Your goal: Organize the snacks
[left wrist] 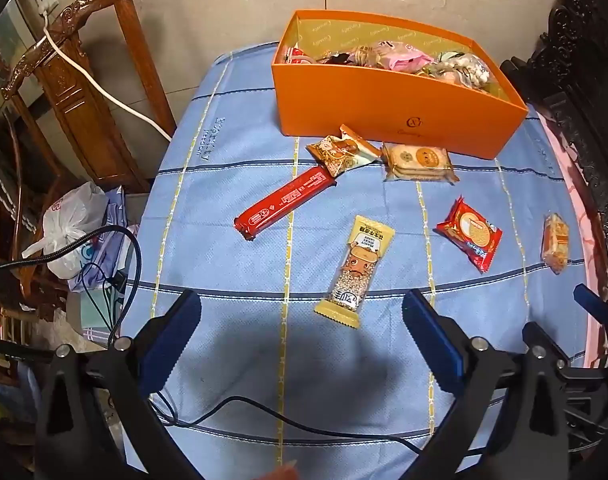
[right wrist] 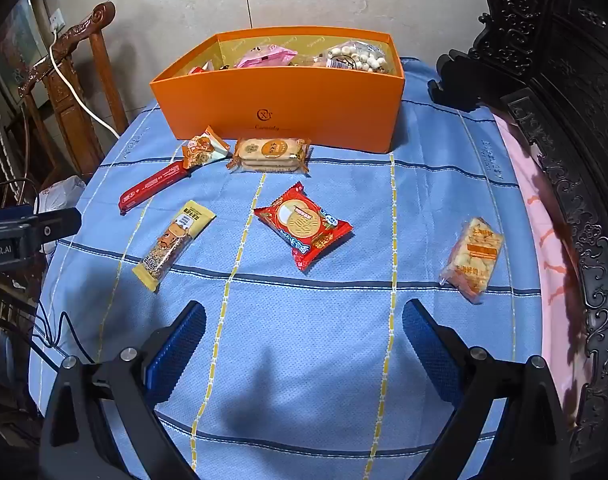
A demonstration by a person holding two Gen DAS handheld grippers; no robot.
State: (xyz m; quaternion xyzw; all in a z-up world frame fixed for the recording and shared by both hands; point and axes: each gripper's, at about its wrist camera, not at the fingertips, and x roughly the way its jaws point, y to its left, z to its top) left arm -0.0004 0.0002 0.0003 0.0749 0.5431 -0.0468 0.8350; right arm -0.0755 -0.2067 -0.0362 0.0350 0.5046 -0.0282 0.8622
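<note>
The left gripper and the right gripper both hang over the blue checked tablecloth with blue-padded jaws spread wide, nothing between them; the open orange cardboard box, partly filled with wrapped snacks, stands at the far side; in front of it lie loose a long red wrapped bar, a yellow peanut candy bar, a red square biscuit packet, a clear packet of round crackers, a small orange-and-white crumpled packet touching the red bar's end, and, well apart to the right, a clear orange-labelled cake packet
</note>
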